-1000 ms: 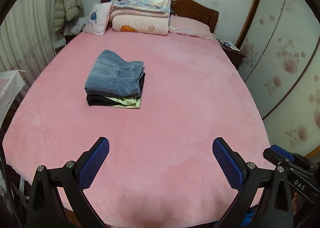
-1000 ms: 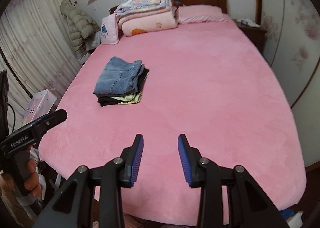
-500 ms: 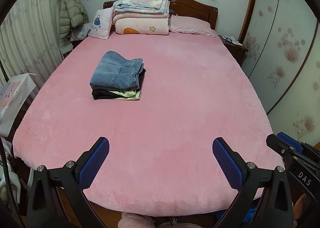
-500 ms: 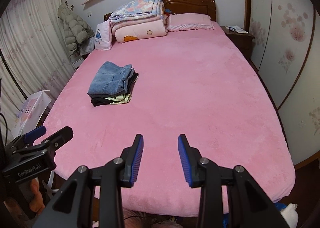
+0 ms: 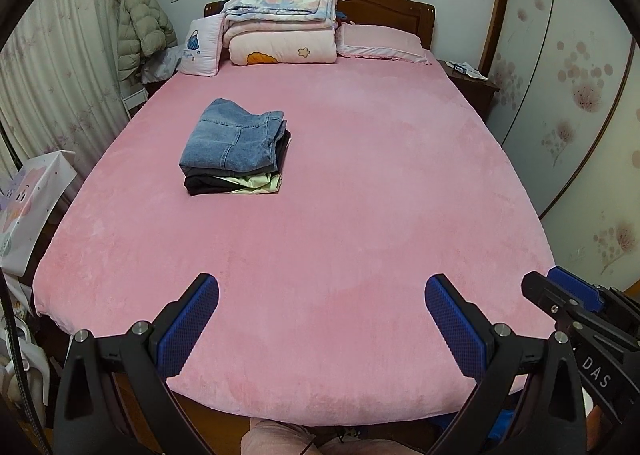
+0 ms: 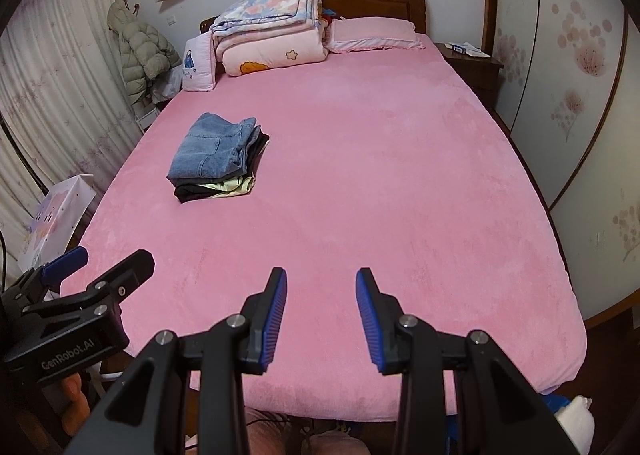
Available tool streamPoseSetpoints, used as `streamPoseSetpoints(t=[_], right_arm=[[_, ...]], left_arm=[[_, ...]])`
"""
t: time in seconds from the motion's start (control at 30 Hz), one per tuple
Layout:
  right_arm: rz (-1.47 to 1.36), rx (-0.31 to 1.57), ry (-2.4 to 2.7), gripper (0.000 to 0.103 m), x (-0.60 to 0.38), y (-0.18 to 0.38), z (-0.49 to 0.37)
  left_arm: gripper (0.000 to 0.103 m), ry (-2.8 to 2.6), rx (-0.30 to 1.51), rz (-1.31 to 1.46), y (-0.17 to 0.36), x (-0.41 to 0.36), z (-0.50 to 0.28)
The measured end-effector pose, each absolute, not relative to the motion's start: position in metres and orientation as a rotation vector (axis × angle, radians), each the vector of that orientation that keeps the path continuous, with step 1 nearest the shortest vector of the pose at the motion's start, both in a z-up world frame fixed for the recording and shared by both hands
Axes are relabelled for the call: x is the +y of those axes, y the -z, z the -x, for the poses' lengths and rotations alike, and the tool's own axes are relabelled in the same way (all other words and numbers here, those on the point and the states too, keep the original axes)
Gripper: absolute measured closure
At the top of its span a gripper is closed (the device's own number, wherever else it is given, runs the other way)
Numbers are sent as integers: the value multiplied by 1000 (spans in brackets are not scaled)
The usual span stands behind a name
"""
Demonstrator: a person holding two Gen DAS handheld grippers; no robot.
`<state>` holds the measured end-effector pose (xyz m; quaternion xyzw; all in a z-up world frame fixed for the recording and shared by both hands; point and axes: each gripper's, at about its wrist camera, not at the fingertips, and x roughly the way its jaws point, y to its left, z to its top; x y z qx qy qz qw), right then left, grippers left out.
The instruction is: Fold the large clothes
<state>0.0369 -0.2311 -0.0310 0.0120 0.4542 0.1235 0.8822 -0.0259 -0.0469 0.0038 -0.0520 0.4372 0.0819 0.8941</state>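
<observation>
A stack of folded clothes [image 5: 234,153] lies on the left half of the pink bed [image 5: 360,195], with folded blue jeans [image 6: 216,149] on top and dark and pale green pieces under them. My left gripper [image 5: 318,309] hangs open over the bed's foot edge, its jaws wide apart and nothing between them. My right gripper [image 6: 322,309] is also open and holds nothing, its blue pads a hand's width apart above the foot of the bed. Both are well short of the stack. In the left wrist view the right gripper's body [image 5: 584,335] shows at the lower right.
Folded quilts [image 5: 280,23] and a pink pillow [image 5: 380,43] sit at the wooden headboard. A puffy coat [image 5: 138,27] hangs by the curtain on the left. A printed bag [image 6: 56,219] stands beside the bed's left side. A nightstand [image 6: 472,63] and wardrobe doors [image 6: 568,75] are at the right.
Both grippers have pulled back from the bed, so more of its foot edge and the floor side shows. The stack of clothes has not moved. Jaw openings are unchanged.
</observation>
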Motion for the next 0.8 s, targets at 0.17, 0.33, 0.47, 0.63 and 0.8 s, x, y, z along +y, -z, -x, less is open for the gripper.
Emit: streamPoseSetpoints(t=[0.17, 0.33, 0.47, 0.63, 0.8], right_arm=[[-21, 945, -264, 67, -230, 30, -41], [9, 938, -275, 67, -226, 29, -43], [15, 933, -276, 67, -225, 27, -47], [11, 939, -270, 67, -225, 28, -50], [18, 946, -266, 67, -223, 29, -54]], left_arm=[[0, -167, 900, 99, -6, -51, 23], [0, -167, 894, 94, -6, -50, 19], [0, -166, 888, 89, -7, -48, 18], [0, -158, 891, 69, -5, -52, 15], [0, -149, 898, 50, -5, -54, 14]])
